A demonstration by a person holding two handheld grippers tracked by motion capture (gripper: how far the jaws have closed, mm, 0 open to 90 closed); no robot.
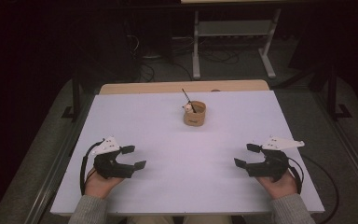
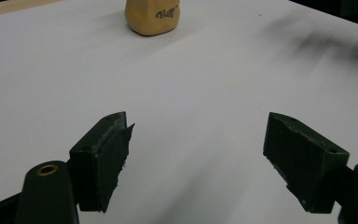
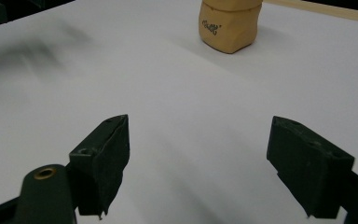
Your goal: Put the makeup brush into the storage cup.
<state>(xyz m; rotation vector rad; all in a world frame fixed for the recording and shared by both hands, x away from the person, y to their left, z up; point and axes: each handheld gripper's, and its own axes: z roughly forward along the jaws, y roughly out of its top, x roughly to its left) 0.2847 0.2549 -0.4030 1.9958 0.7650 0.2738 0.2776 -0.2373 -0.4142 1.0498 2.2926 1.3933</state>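
A person's two hands rest at the near edge of a white table (image 1: 177,186), each holding a black gripper with nothing between its jaws. The left gripper (image 1: 134,157) sits close to the table's left edge and the right gripper (image 1: 244,155) close to its right edge, well apart, with a wide bare stretch of tabletop between them and ahead of them. Grey sleeves (image 1: 89,211) come in over the near rim.

Beyond the grippers, past the middle of the table and a little right of its centre line, stands a small tan cup (image 1: 194,113), upright, with a thin dark stick (image 1: 188,100) leaning out of its top. It stands apart from both grippers, with bare table on every side, short of a strip of bare wood (image 1: 182,87) along the far edge. Farther still, a pale metal frame (image 1: 233,32) and cables lie on the dark floor.

The high view takes in the stick and the cup's open top; the gripper views cut these off but show dark lettering on the cup's dented wall, which the high view leaves unreadable. In the left gripper view the left gripper (image 2: 196,140) has its jaws spread wide above bare table, the cup (image 2: 153,17) ahead. In the right gripper view the right gripper (image 3: 198,144) is likewise wide open, touching nothing, the cup (image 3: 228,25) ahead.
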